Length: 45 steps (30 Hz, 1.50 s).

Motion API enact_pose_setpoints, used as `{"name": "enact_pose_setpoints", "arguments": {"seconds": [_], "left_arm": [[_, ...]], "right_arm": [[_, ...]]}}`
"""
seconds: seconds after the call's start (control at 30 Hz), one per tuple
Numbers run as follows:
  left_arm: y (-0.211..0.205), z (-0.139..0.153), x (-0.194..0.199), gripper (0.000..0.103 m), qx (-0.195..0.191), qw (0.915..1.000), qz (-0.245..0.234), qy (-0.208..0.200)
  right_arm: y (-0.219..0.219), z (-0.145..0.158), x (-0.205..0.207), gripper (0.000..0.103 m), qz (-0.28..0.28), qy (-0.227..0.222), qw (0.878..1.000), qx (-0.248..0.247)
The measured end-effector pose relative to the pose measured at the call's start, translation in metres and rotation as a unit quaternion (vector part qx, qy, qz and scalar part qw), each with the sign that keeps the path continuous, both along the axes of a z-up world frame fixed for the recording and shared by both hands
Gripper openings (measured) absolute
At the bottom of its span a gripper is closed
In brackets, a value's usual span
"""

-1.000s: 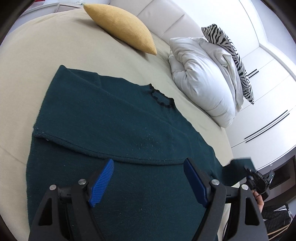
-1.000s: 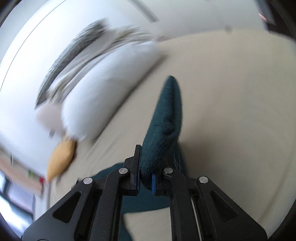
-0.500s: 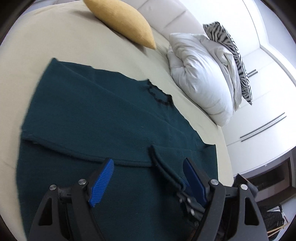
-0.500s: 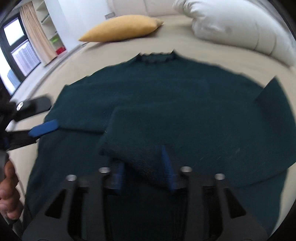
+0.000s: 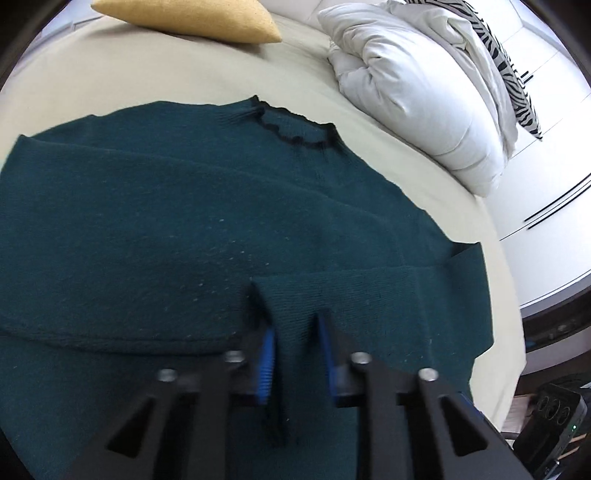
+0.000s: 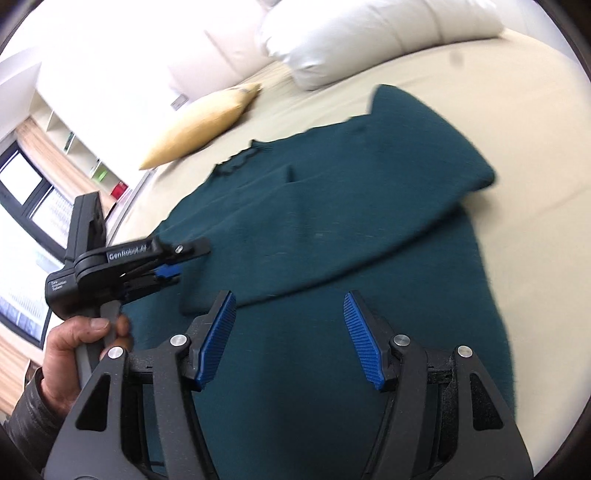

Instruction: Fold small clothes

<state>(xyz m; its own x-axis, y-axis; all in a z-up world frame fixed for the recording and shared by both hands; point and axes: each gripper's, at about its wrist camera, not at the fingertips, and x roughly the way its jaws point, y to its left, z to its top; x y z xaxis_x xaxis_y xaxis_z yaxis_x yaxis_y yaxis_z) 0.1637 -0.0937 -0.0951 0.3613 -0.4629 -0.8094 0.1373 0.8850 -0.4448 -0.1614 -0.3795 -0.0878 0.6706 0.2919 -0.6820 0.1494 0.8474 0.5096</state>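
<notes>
Teal sweater (image 5: pixel 155 236); left gripper (image 5: pixel 295 350) closing on its sleeve cuff (image 5: pixel 291 314)

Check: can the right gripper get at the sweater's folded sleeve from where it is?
Probably yes. The right gripper, its jaws opening and empty, hovers just short of the folded sleeve; only the left gripper crowds the cuff end.

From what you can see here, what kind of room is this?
Most likely a bedroom. A dark green sweater lies spread on a wide bed with a beige sheet, a yellow cushion and white pillows sit at its head, and white closet doors stand beyond.
</notes>
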Motion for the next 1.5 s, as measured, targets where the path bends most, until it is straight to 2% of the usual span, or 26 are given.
{"name": "enact_pose_setpoints", "arguments": {"seconds": [0.07,0.2,0.37,0.47,0.53,0.63,0.87,0.93,0.97,1.0,1.07,1.1,1.23,1.37,1.43,1.5], "left_arm": [[0.000,0.006,-0.003,0.011,0.013,0.9998,-0.003,-0.013],[-0.002,0.024,-0.010,0.008,0.025,0.9984,-0.011,-0.050],[0.016,0.057,-0.008,0.008,0.029,0.9941,-0.009,-0.104],[0.036,0.068,0.003,0.008,0.036,0.9914,0.002,-0.125],[0.051,0.064,0.015,0.008,0.041,0.9915,0.011,-0.123],[0.063,0.042,0.035,0.008,0.046,0.9938,0.015,-0.099],[0.065,0.010,0.043,0.008,0.070,0.9940,0.007,-0.084],[0.065,0.002,0.046,0.009,0.066,0.9950,0.008,-0.074],[0.067,-0.002,0.047,0.009,0.062,0.9957,0.011,-0.068],[0.070,-0.004,0.048,0.009,0.058,0.9961,0.012,-0.065],[0.072,-0.004,0.047,0.009,0.055,0.9962,0.009,-0.067],[0.071,-0.002,0.046,0.009,0.056,0.9957,0.010,-0.072],[0.070,0.001,0.045,0.009,0.063,0.9942,0.010,-0.087],[0.073,-0.014,0.047,0.012,0.059,0.9945,0.013,-0.086],[0.076,-0.011,0.046,0.013,0.050,0.9951,0.012,-0.084],[0.083,-0.003,0.042,0.017,0.052,0.9942,0.022,-0.091]], "right_arm": [[-0.010,-0.005,0.000,0.059,-0.008,0.002,1.000,0.006],[-0.021,-0.013,-0.006,0.059,-0.026,0.002,1.000,0.011],[-0.037,0.000,-0.003,0.059,-0.051,-0.012,0.999,-0.004],[-0.066,0.011,0.001,0.059,-0.096,-0.022,0.995,-0.008],[-0.087,0.015,0.009,0.059,-0.117,-0.020,0.993,-0.015],[-0.110,0.007,0.035,0.059,-0.123,0.003,0.992,0.001],[-0.128,-0.014,0.097,0.059,-0.104,0.039,0.994,-0.010],[-0.127,-0.025,0.118,0.059,-0.086,0.059,0.995,-0.007],[-0.124,-0.032,0.127,0.053,-0.076,0.070,0.995,-0.017],[-0.121,-0.034,0.132,0.035,-0.070,0.074,0.994,-0.034],[-0.116,-0.037,0.141,0.015,-0.064,0.085,0.992,-0.064],[-0.119,-0.037,0.141,0.007,-0.070,0.086,0.992,-0.062],[-0.132,-0.030,0.133,0.006,-0.098,0.065,0.992,-0.053],[-0.141,-0.052,0.133,0.004,-0.109,0.066,0.991,-0.033],[-0.146,-0.051,0.129,0.005,-0.112,0.061,0.992,-0.011],[-0.146,-0.039,0.121,0.016,-0.119,0.063,0.990,-0.030]]}}
